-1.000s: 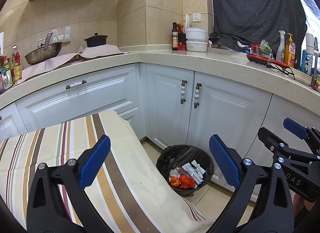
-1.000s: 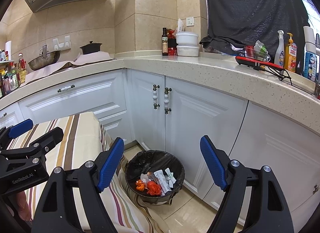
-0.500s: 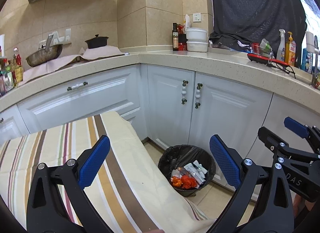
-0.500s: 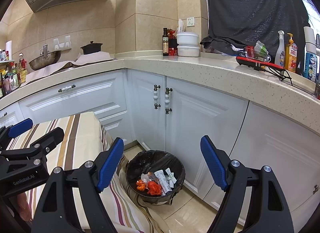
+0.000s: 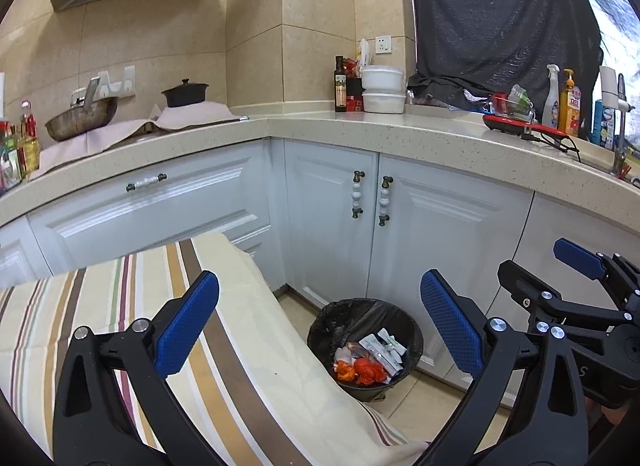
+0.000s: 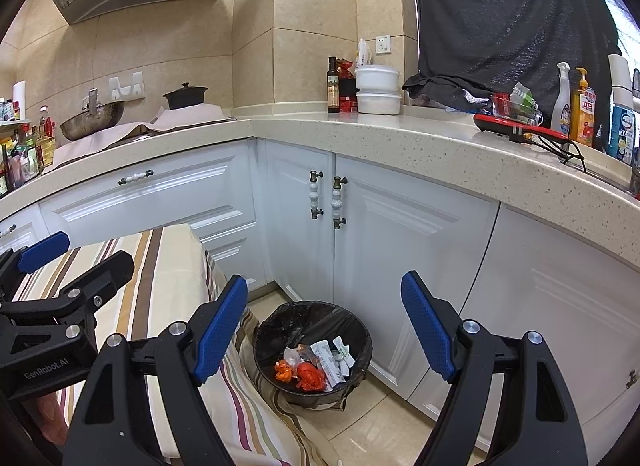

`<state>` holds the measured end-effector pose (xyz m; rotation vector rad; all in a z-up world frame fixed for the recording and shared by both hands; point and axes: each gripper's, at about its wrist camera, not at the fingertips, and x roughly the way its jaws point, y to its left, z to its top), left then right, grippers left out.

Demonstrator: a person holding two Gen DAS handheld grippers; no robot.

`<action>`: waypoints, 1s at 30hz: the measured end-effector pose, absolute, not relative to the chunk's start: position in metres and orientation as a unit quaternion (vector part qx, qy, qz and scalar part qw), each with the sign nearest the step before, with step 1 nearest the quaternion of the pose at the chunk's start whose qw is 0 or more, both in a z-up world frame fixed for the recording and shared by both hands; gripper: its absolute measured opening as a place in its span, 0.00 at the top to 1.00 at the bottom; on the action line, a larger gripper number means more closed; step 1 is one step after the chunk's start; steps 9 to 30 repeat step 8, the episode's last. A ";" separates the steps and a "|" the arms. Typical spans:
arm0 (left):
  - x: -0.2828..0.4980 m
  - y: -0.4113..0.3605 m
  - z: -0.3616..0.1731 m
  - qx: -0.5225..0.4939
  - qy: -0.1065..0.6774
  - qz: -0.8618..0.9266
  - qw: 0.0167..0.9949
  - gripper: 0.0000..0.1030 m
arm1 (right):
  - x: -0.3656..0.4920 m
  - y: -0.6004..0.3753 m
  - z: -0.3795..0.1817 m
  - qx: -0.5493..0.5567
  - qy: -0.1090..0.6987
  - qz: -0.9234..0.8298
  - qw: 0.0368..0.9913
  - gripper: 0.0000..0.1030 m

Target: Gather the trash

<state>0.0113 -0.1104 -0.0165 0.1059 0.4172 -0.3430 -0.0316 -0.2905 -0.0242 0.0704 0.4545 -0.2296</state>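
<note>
The big desk [image 5: 420, 137] bends around the kitchen corner, with white cupboard doors [image 5: 332, 221] under it. Near its left end sit a metal wok [image 5: 82, 117] and a black pot [image 5: 185, 93]. In the corner stand a dark bottle [image 5: 340, 85] and two white tubs [image 5: 382, 89]. Toward the right end lie a red flat thing with a cord [image 5: 520, 127] and some soap bottles [image 5: 564, 105].

Lower down, a striped cloth [image 5: 132, 306] covers something flat. It looks bare, with no trash on it that I can see.

On the floor, by the cupboard doors and just past the cloth's right edge, stands the black trash bin [image 6: 360, 342]. Inside it lie red scraps [image 6: 310, 376] and white wrappers [image 6: 334, 358]. So the trash I can see is already in the bin.

Both tongs are wide open and hold nothing. The left tongs [image 5: 320, 330] hang over the cloth's right edge. From them the bin is ahead, down and a bit to the right. The right tongs [image 6: 324, 330] hang almost right above the bin, so the bin shows between the two blue pads [image 6: 218, 328]. The right tongs look nearer to the bin. The bin is round, so it has no long side to line up with.

I think the job is almost done, or more trash must be found somewhere else.
</note>
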 end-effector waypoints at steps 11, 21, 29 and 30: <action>0.029 -0.091 -0.023 0.048 0.243 -0.134 0.959 0.04 | -0.025 -0.286 -0.026 0.036 0.231 -0.103 0.967 0.24; 0.029 -0.091 -0.023 0.048 0.243 -0.134 0.959 0.04 | -0.025 -0.286 -0.026 0.036 0.231 -0.103 0.967 0.24; 0.029 -0.091 -0.023 0.048 0.243 -0.134 0.959 0.04 | -0.025 -0.286 -0.026 0.036 0.231 -0.103 0.967 0.24; 0.029 -0.091 -0.023 0.048 0.243 -0.134 0.959 0.04 | -0.025 -0.286 -0.026 0.036 0.231 -0.103 0.967 0.24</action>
